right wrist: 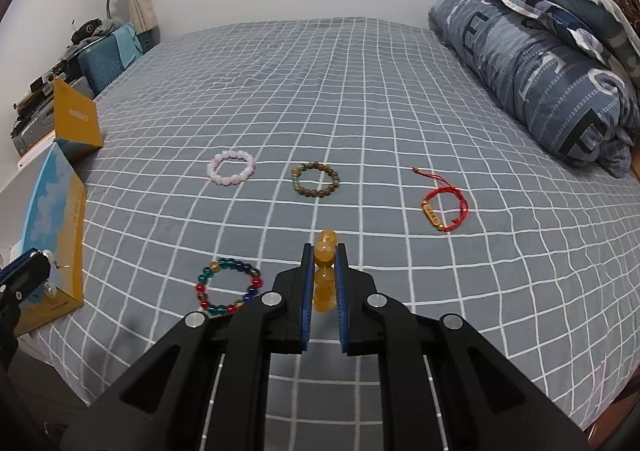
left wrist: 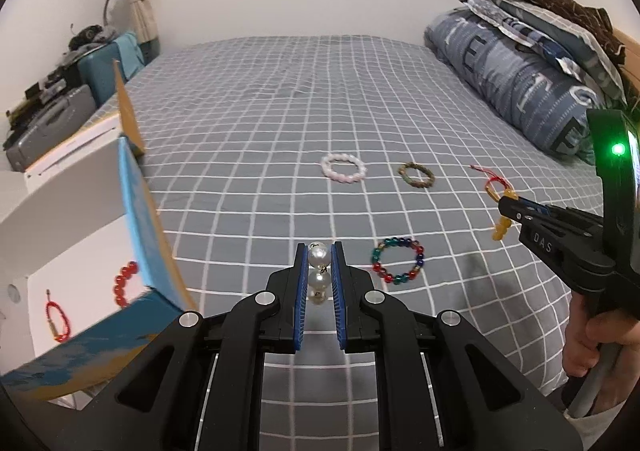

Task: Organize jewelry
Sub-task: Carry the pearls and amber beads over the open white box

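Left wrist: "DAS" on right gripper (left wrist: 505, 211)

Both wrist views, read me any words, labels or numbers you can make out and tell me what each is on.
"DAS" on the right gripper body, seen from the left wrist.
Yellow box flap: small white print, too blurred to read.
Folded quilt: large letter shapes, distorted, not readable as words.

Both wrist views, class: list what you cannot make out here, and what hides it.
- Pearl bracelet, left wrist view: mostly hidden between the left gripper fingers.
- Yellow bracelet, right wrist view: partly covered by the right gripper.
- Box interior, left wrist view: walls hide most of it.
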The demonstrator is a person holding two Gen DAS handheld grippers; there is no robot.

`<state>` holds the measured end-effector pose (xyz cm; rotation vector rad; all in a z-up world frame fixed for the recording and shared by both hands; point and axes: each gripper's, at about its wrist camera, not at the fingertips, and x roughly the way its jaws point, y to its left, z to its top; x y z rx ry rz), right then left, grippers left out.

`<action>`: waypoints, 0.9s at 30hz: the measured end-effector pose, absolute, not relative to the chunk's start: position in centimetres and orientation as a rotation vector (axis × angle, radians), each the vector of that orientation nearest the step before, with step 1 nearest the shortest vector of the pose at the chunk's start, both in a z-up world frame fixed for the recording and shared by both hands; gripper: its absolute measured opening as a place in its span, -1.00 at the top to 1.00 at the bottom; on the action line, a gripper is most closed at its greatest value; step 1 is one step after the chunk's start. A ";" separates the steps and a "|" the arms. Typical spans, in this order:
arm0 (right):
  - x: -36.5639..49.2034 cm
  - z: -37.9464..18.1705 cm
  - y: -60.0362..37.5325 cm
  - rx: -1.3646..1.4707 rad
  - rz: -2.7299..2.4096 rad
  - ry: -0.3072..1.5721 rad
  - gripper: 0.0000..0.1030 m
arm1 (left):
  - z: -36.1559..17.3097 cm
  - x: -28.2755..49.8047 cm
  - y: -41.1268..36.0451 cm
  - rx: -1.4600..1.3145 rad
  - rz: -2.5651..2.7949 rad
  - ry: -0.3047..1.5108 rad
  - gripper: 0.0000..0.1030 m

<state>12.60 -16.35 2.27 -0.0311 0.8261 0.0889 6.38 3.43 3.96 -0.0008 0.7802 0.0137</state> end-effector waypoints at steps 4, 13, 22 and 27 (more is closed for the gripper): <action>12.5 3.0 -14.6 -0.043 0.097 0.831 0.82 | 4.7 5.9 4.7 -0.007 0.037 0.781 0.77; 12.5 5.5 -9.4 -0.054 0.167 0.812 0.82 | 6.3 4.9 9.3 -0.051 0.103 0.769 0.77; 12.6 7.6 -1.9 -0.093 0.287 0.793 0.82 | 7.9 3.7 14.2 -0.101 0.179 0.745 0.77; 12.0 8.1 2.7 -0.114 0.362 0.785 0.82 | 8.1 2.8 17.6 -0.139 0.250 0.746 0.77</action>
